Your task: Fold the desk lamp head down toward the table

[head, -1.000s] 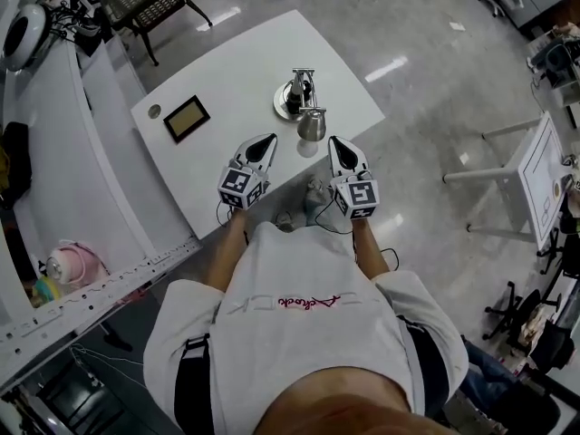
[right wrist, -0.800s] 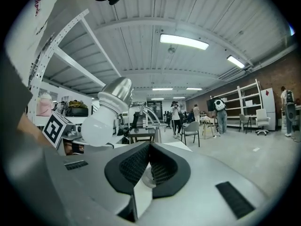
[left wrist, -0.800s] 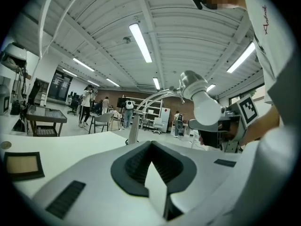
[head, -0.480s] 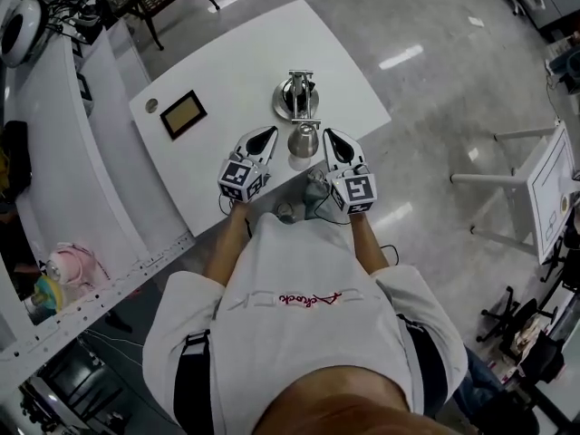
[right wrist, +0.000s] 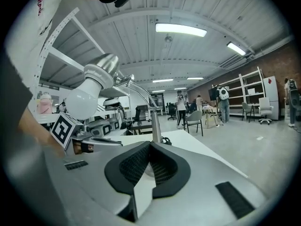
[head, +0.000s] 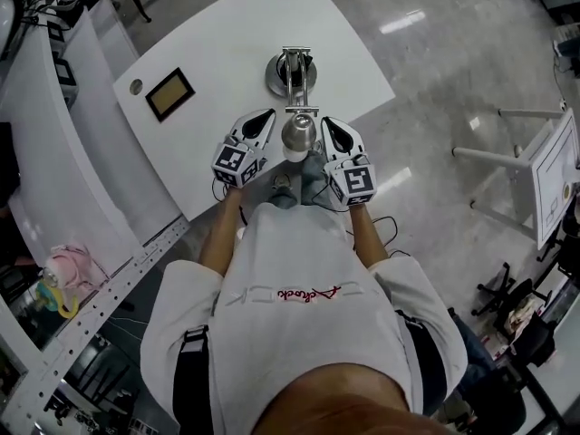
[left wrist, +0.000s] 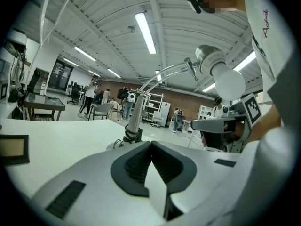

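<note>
Left gripper (left wrist: 150, 147): jaws are sitting fully closed, holding nothing. Right gripper (right wrist: 150, 147): same, pads are meeting and gripping nothing.

Lamp head (head: 297, 134) is hanging between the two grippers, just ahead of their tips. From the left gripper it's showing up and to the right (left wrist: 210, 62); from the right gripper, up and to the left (right wrist: 102, 68). Neither one is touching it.

Bulb (right wrist: 83, 101) is sticking out of the shade toward the person. I'm reading it as glass and fragile, so avoid it. The shade is looking like smooth polished metal, likely slippery.

Further out, the curved arm (head: 295, 84) is running to the round base (head: 276, 72) on the table (head: 227, 43). The arm looks thin and stiff, the base small and possibly tippy.

I'm suggesting opening up and gripping the neck behind the shade, or the arm just past it, then pushing down slowly.
</note>
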`<action>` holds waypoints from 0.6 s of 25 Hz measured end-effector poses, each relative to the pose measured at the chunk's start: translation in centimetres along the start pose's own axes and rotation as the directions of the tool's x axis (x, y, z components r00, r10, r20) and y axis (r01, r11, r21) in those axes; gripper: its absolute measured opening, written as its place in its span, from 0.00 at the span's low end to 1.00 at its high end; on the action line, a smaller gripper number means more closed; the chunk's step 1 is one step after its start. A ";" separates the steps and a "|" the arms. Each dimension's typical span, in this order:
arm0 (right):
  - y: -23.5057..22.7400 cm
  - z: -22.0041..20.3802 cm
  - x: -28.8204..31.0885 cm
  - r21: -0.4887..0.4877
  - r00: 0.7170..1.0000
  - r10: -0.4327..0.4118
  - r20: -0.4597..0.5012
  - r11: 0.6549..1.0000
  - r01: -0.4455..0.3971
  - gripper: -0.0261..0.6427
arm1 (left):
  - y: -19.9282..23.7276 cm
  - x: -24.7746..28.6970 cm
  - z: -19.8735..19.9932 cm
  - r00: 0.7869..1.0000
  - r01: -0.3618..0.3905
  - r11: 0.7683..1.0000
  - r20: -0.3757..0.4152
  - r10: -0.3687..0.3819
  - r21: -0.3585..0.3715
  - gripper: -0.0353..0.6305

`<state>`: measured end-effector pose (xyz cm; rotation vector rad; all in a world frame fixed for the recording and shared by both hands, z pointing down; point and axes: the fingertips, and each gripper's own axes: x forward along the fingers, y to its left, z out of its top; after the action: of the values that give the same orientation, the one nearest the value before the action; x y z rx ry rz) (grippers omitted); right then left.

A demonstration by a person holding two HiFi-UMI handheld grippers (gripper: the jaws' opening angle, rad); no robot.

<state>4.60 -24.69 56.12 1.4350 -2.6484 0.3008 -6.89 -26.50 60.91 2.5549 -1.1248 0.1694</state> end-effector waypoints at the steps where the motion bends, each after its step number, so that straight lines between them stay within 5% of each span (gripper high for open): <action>1: 0.1 -0.4 -0.2 0.004 1.000 0.000 -0.009 1.000 0.000 0.08 | -0.1 0.0 -0.4 1.000 0.004 1.000 -0.003 -0.004 -0.004 0.09; 7: 0.6 -2.0 -0.7 0.013 0.999 0.011 -0.040 1.000 -0.011 0.08 | -0.4 1.1 -1.5 0.997 0.074 0.996 -0.012 -0.075 -0.047 0.46; 15: -0.1 -2.0 -1.1 0.006 0.999 0.003 -0.044 1.000 -0.003 0.08 | 1.9 5.0 1.5 0.998 0.055 0.998 0.030 -0.056 0.036 0.47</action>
<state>5.30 -23.44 57.84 1.4096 -2.6176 0.3361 -4.94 -31.73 61.24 2.6251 -1.0697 0.1379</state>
